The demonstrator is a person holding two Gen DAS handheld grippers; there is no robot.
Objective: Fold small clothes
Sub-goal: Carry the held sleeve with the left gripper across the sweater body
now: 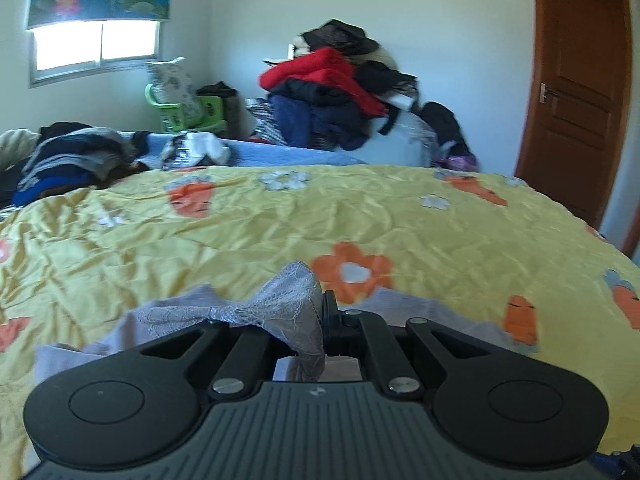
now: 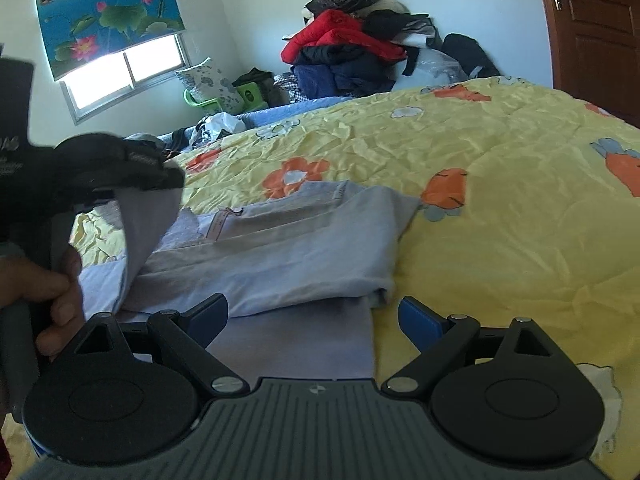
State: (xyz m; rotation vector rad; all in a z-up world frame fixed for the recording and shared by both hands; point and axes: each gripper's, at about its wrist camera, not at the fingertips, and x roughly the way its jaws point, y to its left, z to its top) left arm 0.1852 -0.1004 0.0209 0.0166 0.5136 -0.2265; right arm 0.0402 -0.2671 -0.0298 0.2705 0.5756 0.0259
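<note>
A pale lilac garment (image 2: 280, 256) lies partly folded on the yellow flowered bedspread (image 2: 500, 208). In the left wrist view my left gripper (image 1: 320, 314) is shut on the garment's grey lace-trimmed edge (image 1: 276, 304), which bunches up over the fingers. The right wrist view shows that same left gripper (image 2: 160, 178) at the left, held by a hand (image 2: 48, 284), lifting a flap of the lilac cloth (image 2: 148, 224) off the bed. My right gripper (image 2: 314, 316) stands open low over the garment's near end, blue pads (image 2: 420, 320) wide apart and nothing pinched between them.
A heap of red and dark clothes (image 1: 332, 92) is stacked against the far wall. More dark clothes (image 1: 68, 160) lie at the bed's far left. A green chair (image 1: 192, 112) stands under the window (image 1: 96, 46). A brown door (image 1: 576, 92) is at the right.
</note>
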